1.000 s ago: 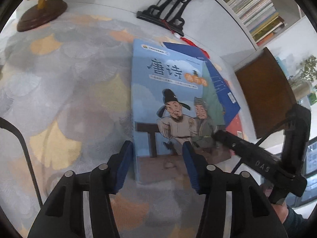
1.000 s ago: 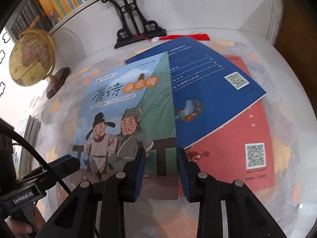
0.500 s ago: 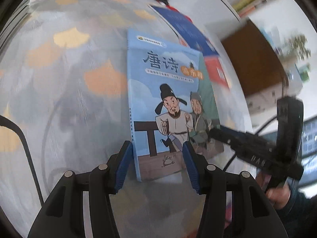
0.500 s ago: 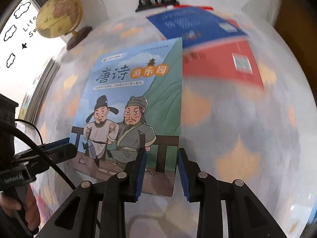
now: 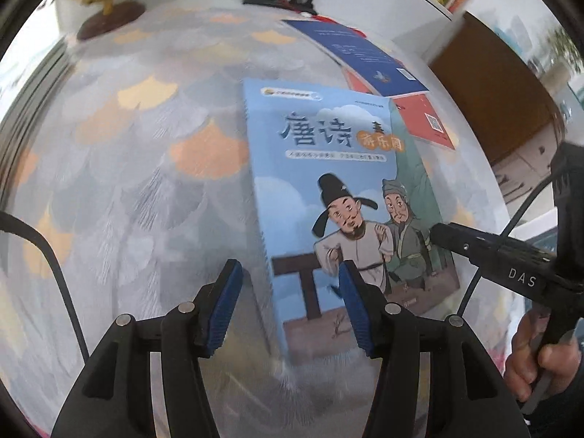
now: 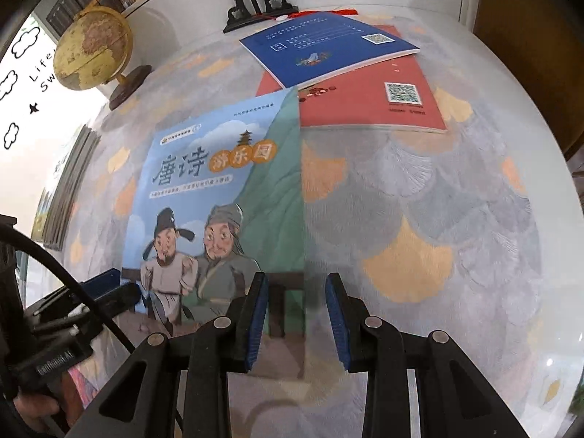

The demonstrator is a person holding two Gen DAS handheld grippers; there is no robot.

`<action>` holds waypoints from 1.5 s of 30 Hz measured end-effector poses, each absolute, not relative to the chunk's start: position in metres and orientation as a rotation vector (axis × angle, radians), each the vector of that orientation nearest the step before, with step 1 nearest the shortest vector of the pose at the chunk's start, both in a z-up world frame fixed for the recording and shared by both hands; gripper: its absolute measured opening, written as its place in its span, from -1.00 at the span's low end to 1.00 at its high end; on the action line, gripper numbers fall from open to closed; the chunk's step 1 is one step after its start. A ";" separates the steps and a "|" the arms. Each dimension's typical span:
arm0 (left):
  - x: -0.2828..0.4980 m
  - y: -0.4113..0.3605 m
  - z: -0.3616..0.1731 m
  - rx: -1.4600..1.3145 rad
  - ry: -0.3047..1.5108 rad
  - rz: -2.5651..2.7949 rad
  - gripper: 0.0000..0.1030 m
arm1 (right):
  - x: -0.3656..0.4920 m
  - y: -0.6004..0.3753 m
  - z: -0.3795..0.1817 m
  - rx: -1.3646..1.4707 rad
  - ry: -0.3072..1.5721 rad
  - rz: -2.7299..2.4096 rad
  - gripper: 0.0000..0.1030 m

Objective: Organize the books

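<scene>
Compared with a second ago, the light-blue illustrated book (image 6: 219, 219) no longer lies on top of the other two: it has slid across the tablecloth (image 6: 419, 219) toward the near side, and now only its far corner meets the red book (image 6: 365, 106), while the dark-blue book (image 6: 328, 49) rests uncovered across the red one's far edge. The light-blue book is a thin, flat paperback with a glossy cover showing two cartoon men in robes and large Chinese characters; its left edge shows fine ridges in the left wrist view. The left gripper (image 5: 290, 304) straddles that near left edge, its ribbed blue pads (image 5: 222, 310) one on each side, and its jaws are opening, with the pads not clearly pressing on the cover. The right gripper (image 6: 296, 317) stands over the book's near right edge with a narrower gap, one pad over the cover and the other over the cloth; whether it pinches the edge cannot be told, though the pads look apart from it. The cloth is smooth and printed with grey and orange fan-shaped leaves. At the back stand a yellowed globe (image 6: 93, 49) on a dark round wooden base and a black scrolled metal stand (image 6: 255, 3) with a red tassel beside it.
</scene>
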State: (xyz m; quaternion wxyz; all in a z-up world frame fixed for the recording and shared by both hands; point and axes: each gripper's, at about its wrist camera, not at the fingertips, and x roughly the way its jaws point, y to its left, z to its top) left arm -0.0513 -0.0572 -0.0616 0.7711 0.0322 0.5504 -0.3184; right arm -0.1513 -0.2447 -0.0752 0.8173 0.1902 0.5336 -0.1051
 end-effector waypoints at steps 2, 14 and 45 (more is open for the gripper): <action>-0.053 -0.063 -0.061 0.084 1.176 -0.703 0.00 | -0.148 -0.242 -0.076 0.408 1.123 -0.219 -0.39; -0.033 -0.028 -0.027 -0.470 1.155 -1.000 -0.08 | -0.153 -0.260 -0.084 0.591 1.077 -0.154 -0.33; -0.007 -0.028 -0.092 -0.955 1.487 -0.983 -0.73 | -0.159 -0.298 -0.121 1.261 0.957 0.151 -0.30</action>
